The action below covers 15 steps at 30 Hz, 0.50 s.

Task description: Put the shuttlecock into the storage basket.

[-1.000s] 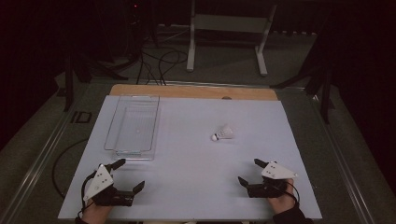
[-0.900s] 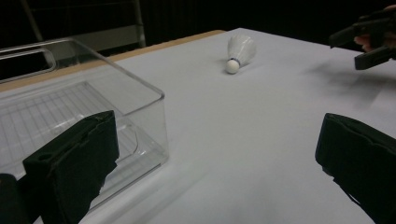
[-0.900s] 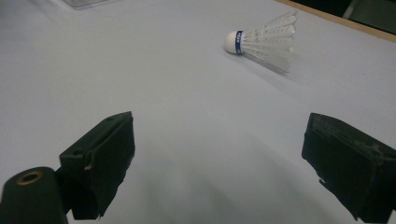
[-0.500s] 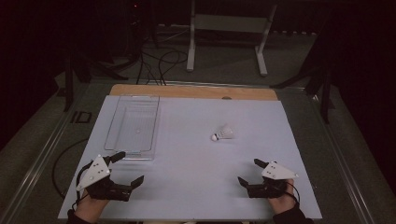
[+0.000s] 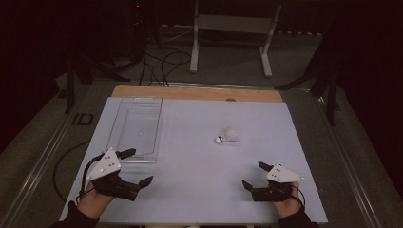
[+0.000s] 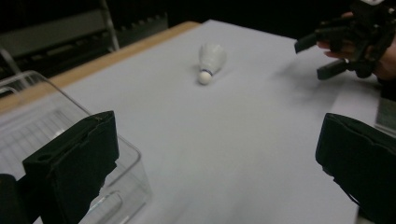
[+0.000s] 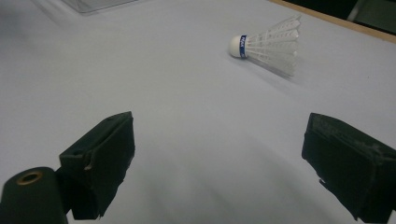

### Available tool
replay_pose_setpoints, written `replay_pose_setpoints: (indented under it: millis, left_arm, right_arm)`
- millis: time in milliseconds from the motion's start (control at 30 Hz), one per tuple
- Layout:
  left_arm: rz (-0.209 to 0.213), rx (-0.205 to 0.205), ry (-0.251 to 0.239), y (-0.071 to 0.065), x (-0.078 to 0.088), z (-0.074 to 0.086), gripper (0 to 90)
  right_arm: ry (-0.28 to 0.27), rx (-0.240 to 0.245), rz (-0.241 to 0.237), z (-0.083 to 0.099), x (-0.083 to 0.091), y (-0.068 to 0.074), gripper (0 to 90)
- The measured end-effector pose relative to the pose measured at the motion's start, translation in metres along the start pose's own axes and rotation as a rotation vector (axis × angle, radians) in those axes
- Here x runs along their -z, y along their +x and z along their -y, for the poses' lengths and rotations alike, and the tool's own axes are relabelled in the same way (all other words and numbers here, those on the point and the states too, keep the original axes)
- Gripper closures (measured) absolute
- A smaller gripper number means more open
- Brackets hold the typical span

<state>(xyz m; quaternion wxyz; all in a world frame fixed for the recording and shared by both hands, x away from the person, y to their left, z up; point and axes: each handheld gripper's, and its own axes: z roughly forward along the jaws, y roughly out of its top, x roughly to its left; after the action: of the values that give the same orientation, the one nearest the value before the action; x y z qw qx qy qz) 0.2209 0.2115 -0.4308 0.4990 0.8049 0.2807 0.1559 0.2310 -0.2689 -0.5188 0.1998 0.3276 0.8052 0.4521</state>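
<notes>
A white shuttlecock [image 5: 226, 136] lies on its side near the middle of the pale table [image 5: 199, 190], well apart from both grippers. The left gripper [image 5: 139, 167], jaws spread wide and empty, sits just beside the clear tray [image 5: 135, 129]; the right gripper [image 5: 253, 175] is likewise wide open, holding nothing

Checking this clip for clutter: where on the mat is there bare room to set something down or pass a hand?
Bare mat runs between the left gripper and right gripper, and from the shuttlecock to the mat's far and right edges. The clear tray takes the far left, with the left gripper close by its near end.
</notes>
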Motion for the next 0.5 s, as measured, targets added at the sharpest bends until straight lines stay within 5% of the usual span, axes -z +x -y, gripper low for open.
replay_pose_setpoints:
  millis: [100,500]
  left_arm:
    - [-0.005,0.002,0.057,-0.002,-0.005,-0.003,0.3]
    - [0.095,-0.036,0.204,-0.005,-0.023,-0.006,0.3]
  right_arm:
    - [-0.002,0.001,-0.003,0.000,0.000,0.000,9.3]
    - [0.002,-0.002,-0.005,0.000,0.000,0.000,9.3]
